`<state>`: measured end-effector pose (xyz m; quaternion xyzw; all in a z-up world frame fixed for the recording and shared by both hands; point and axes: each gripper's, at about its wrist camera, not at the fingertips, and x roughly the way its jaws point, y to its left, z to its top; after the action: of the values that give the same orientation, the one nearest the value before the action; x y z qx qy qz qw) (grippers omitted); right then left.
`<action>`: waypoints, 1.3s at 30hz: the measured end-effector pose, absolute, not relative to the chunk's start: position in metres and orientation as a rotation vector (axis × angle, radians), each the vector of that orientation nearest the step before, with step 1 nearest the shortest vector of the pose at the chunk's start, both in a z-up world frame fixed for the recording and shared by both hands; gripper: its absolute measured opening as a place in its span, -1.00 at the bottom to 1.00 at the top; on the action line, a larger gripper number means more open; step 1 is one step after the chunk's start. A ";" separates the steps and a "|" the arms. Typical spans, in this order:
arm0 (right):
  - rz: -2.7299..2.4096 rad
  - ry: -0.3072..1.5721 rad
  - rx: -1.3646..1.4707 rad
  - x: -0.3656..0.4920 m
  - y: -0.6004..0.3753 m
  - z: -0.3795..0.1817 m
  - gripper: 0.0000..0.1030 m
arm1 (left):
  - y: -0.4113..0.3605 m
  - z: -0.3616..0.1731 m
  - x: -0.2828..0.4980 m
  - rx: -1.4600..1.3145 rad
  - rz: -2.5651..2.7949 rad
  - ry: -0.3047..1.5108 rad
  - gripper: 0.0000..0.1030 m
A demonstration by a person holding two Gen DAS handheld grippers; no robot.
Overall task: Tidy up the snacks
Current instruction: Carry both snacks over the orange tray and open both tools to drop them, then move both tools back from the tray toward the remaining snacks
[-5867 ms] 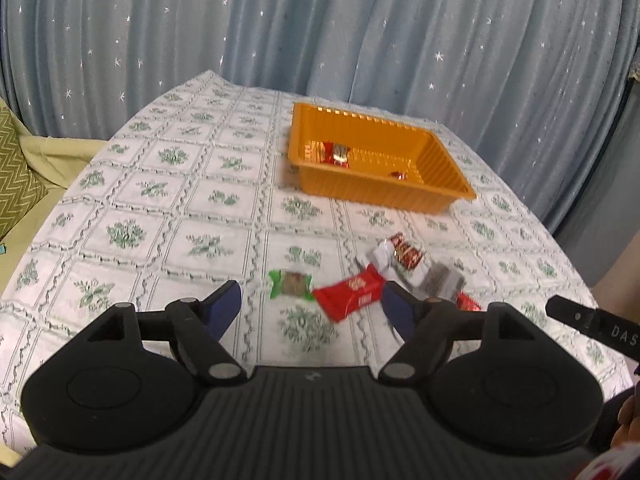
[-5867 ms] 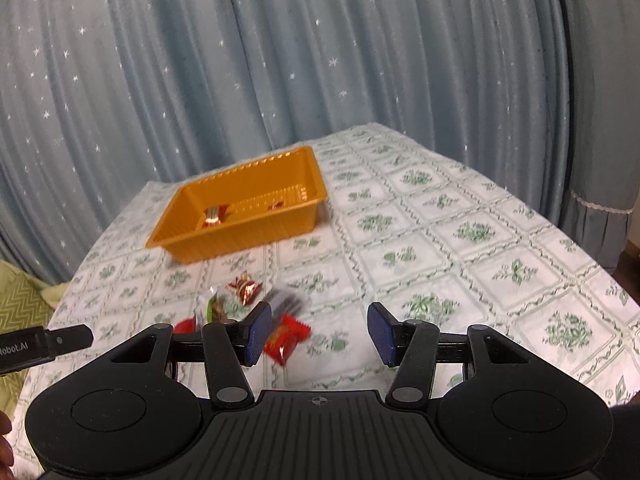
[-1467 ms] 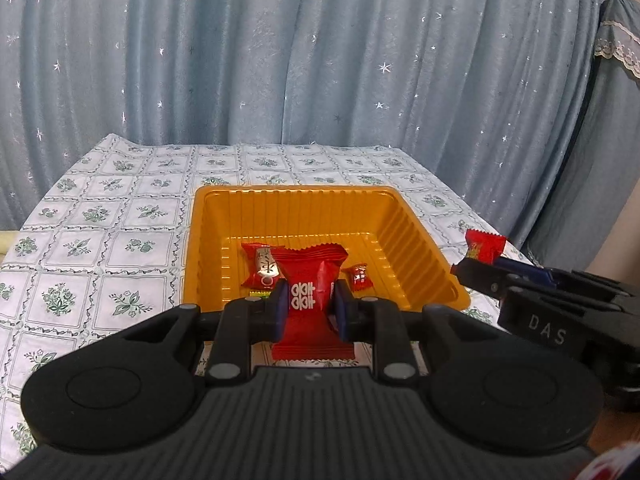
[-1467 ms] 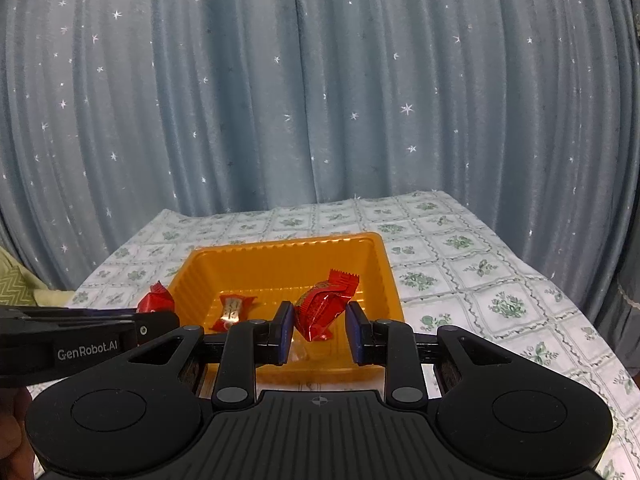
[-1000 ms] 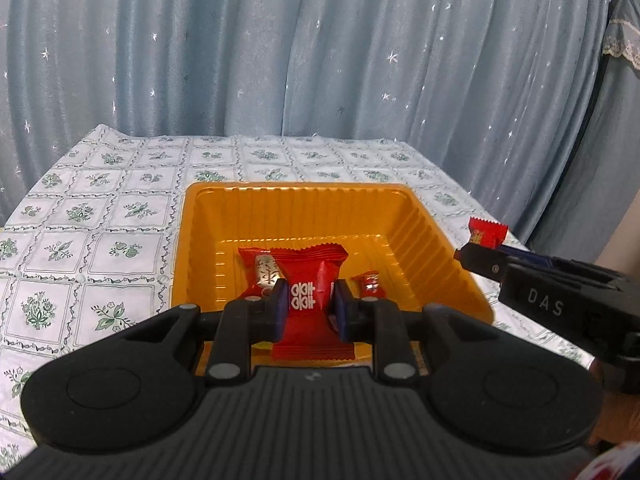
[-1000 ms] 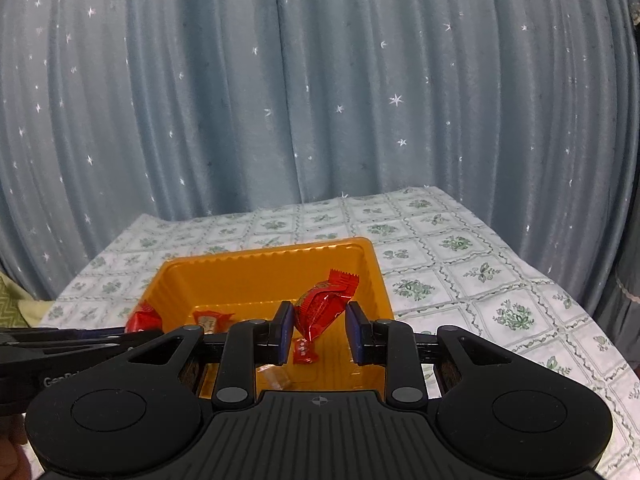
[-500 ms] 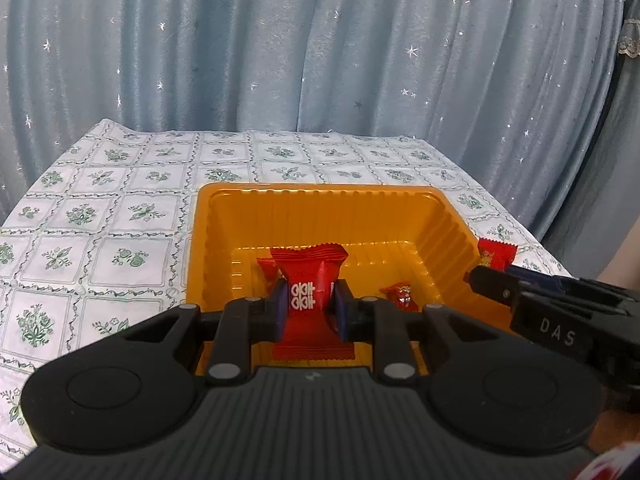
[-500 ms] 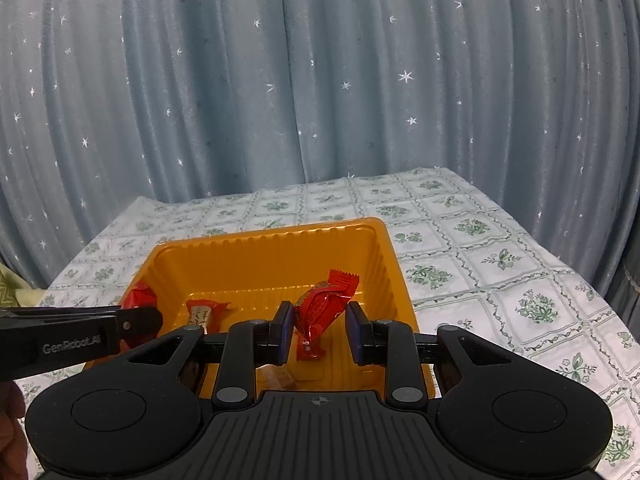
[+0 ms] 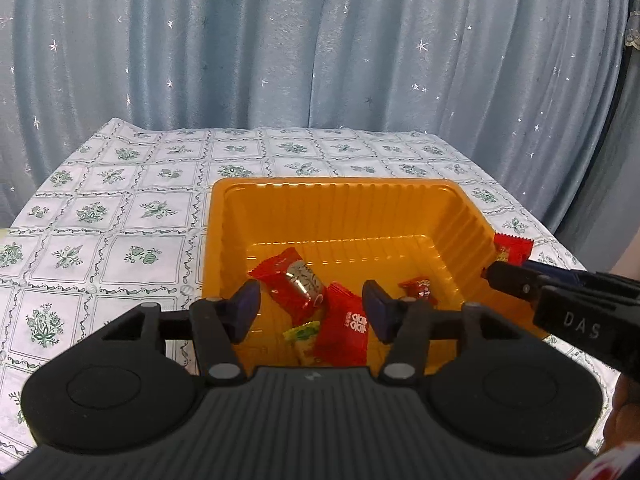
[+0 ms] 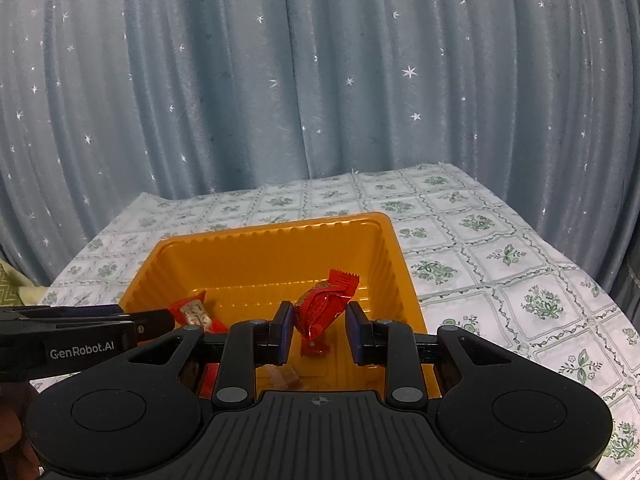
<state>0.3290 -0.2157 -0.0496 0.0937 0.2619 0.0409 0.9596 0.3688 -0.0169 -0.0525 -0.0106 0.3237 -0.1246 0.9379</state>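
Left gripper (image 9: 311, 308) is opening, its red pack (image 9: 343, 330) dropping into the tray (image 9: 336, 188) near the front edge. Right gripper (image 10: 316, 330) pinches a red candy (image 10: 322, 304) above the tray; I'd guess letting go comes next.

The right hand-held gripper (image 9: 508, 276), seen off to the right of the left one, bears "DAS" in pale letters on its side. The left hand-held gripper (image 10: 168, 322), reaching in left of the right one, reads "GenRobot.AI".
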 end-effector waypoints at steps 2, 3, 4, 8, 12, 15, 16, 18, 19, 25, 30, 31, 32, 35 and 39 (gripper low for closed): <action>0.088 0.532 0.190 0.329 -0.215 -0.050 -0.44 | -0.017 -0.052 0.369 -0.021 -0.253 0.660 0.03; 0.092 0.531 0.190 0.329 -0.214 -0.050 -0.44 | -0.017 -0.052 0.368 -0.022 -0.254 0.659 0.03; 0.096 0.530 0.189 0.329 -0.214 -0.050 -0.44 | -0.016 -0.052 0.368 -0.024 -0.255 0.658 0.03; 0.106 0.527 0.212 0.330 -0.214 -0.050 -0.44 | -0.016 -0.052 0.368 -0.023 -0.255 0.658 0.03; 0.118 0.513 0.238 0.330 -0.215 -0.049 -0.43 | -0.016 -0.052 0.369 -0.025 -0.254 0.660 0.03; 0.131 0.507 0.230 0.330 -0.214 -0.050 0.08 | -0.016 -0.053 0.369 -0.023 -0.258 0.666 0.03; 0.127 0.494 0.229 0.329 -0.214 -0.049 0.17 | -0.016 -0.053 0.368 -0.020 -0.258 0.666 0.03; 0.125 0.476 0.245 0.327 -0.216 -0.047 0.20 | -0.016 -0.053 0.368 -0.017 -0.256 0.665 0.03; 0.120 0.470 0.250 0.327 -0.218 -0.046 0.20 | -0.016 -0.054 0.368 -0.019 -0.255 0.666 0.03; 0.082 0.441 0.265 0.324 -0.226 -0.044 0.20 | -0.016 -0.053 0.368 -0.021 -0.253 0.666 0.03; 0.053 0.431 0.267 0.319 -0.234 -0.044 0.20 | -0.016 -0.052 0.365 -0.020 -0.257 0.660 0.03; 0.046 0.429 0.269 0.318 -0.235 -0.044 0.20 | -0.017 -0.052 0.364 -0.019 -0.257 0.658 0.03; 0.040 0.428 0.271 0.317 -0.237 -0.044 0.20 | -0.016 -0.052 0.363 -0.020 -0.257 0.657 0.03; 0.030 0.435 0.270 0.314 -0.239 -0.043 0.20 | -0.017 -0.049 0.358 -0.019 -0.258 0.651 0.03; 0.018 0.438 0.271 0.304 -0.239 -0.039 0.20 | -0.020 -0.042 0.349 -0.018 -0.258 0.634 0.03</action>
<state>0.3036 -0.2393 -0.0391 0.1341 0.2166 0.0089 0.9670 0.3491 -0.0195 -0.0422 -0.0090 0.3107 -0.1263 0.9420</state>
